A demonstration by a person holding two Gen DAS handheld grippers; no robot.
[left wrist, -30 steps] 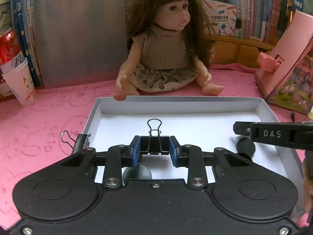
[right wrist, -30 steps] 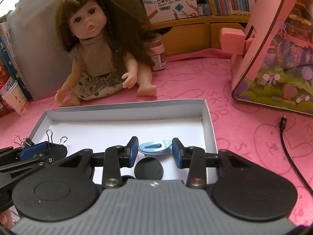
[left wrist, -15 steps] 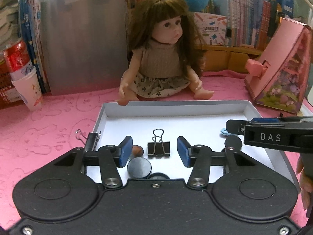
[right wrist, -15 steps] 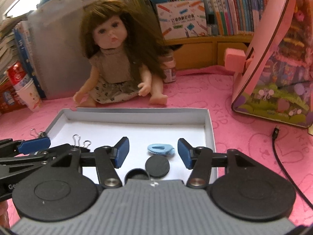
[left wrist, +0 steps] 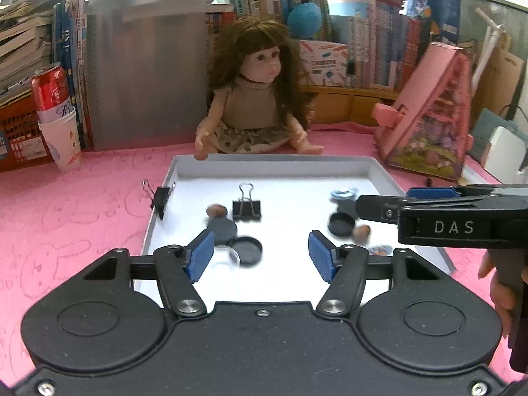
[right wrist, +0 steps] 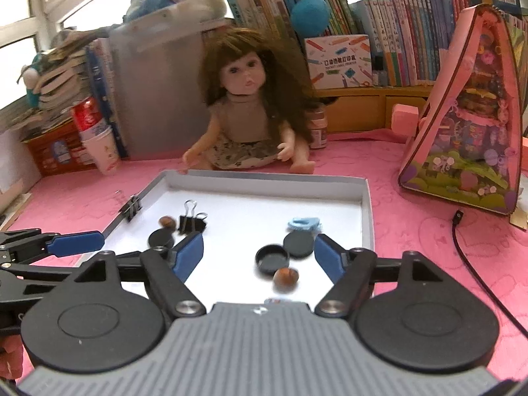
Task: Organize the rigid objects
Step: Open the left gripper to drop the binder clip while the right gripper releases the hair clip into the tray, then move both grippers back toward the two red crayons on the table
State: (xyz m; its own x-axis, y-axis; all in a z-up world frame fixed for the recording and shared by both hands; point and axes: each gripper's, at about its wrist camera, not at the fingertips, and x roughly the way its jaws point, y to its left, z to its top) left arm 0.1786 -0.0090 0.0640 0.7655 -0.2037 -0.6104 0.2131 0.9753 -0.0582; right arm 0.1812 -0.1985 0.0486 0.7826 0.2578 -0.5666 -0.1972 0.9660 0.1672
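You hold left claw (left wrist: 260, 252) and right claw (right wrist: 258, 257) spread wide, empty, above white tray (right wrist: 366, 198) | binder clip (left wrist: 246, 208), blue clip (right wrist: 303, 223), caps, nuts lie inside, sorted | second clip (left wrist: 160, 197) straddles rim, likely next.

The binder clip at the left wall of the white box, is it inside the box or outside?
Neither fully: the binder clip sits clamped on the white box left wall, its wire handle reaching out over the pink mat.
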